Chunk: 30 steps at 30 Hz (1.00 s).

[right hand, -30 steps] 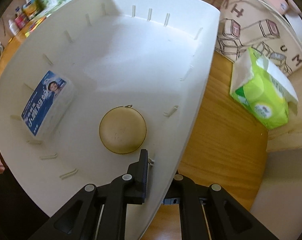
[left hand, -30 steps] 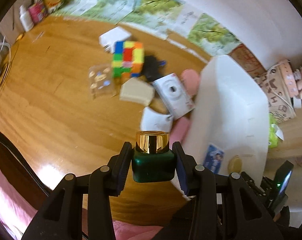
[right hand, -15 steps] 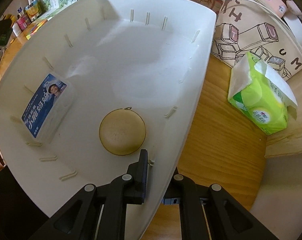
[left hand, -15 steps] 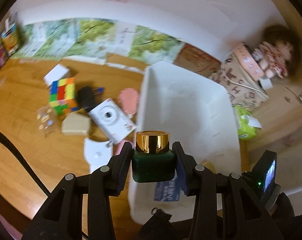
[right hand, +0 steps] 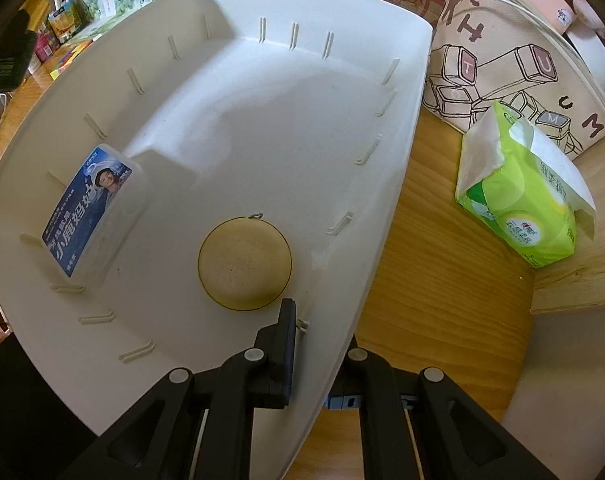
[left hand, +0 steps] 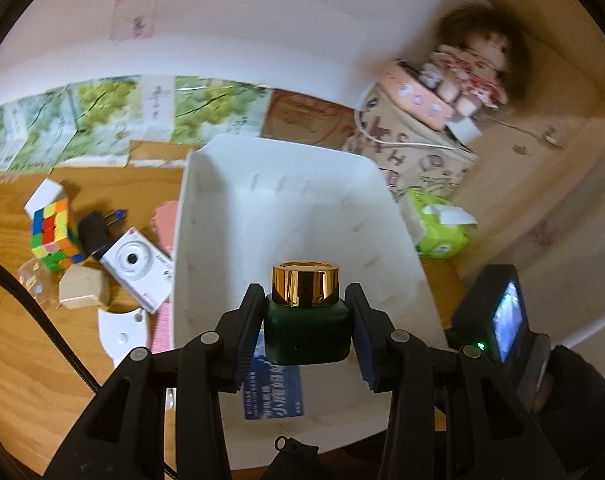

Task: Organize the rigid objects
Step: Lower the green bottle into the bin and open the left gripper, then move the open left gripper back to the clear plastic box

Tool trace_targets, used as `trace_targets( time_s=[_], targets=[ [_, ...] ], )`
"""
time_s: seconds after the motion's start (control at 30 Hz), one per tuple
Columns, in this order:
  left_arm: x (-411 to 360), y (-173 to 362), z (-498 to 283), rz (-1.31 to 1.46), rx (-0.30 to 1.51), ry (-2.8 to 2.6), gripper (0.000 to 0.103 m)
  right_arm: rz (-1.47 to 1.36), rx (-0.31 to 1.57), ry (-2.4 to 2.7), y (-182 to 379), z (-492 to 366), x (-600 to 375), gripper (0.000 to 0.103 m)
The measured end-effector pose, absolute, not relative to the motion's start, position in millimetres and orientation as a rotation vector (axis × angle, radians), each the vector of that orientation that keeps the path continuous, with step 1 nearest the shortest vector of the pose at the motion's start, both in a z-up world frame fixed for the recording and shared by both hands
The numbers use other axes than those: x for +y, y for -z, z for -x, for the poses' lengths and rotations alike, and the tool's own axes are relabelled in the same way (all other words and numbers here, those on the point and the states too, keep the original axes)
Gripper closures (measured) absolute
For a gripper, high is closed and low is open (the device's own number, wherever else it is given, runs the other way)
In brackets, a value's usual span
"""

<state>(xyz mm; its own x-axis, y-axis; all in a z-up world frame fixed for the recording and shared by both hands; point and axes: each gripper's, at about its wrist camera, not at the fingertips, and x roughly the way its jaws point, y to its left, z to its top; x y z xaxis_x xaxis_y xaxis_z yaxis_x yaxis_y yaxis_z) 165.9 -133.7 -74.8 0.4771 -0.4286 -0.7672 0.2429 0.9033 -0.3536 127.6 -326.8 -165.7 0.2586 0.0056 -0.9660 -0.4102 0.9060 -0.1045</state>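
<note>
Now, left gripper [left hand: 305,322]: clamps green bottle [left hand: 306,334], swung from clutter to over white bin [left hand: 302,216].
Right gripper [right hand: 316,354]: pinches bin rim.
Meaning: drop-off looks next.

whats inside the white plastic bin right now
Inside the white plastic bin lie a clear box with a blue label and a round tan disc. The rest of its floor looks bare; the right gripper, clamped on the wall, hides the near corner.
</note>
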Motion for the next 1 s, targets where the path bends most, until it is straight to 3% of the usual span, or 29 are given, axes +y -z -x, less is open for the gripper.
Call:
trace_targets(
  time_s=[0.37, 0.47, 0.53, 0.57, 1.0],
  targets=[
    [-140.7, 69.6, -162.6, 0.153, 0.981, 0.434, 0.057, 0.356, 1.287, -0.273, 173.1, -147.7, -330.3, 0.093],
    [-136.7, 66.7, -160.8, 0.163, 0.964, 0.439, 0.052, 0.342, 1.283, -0.262, 172.6, -147.0, -331.6, 0.093],
    [-133.3, 63.0, -157.6, 0.164, 0.942, 0.437, 0.034, 0.332, 1.278, -0.252, 172.7, -147.4, -331.9, 0.093],
    [-131.4, 60.7, -155.6, 0.165, 0.929, 0.434, 0.031, 0.328, 1.276, -0.246, 172.6, -147.1, -332.0, 0.093],
    [-88.5, 50.6, -146.1, 0.217, 0.878, 0.361, 0.026, 0.262, 1.272, -0.162, 171.1, -148.0, -332.8, 0.094]
  ],
)
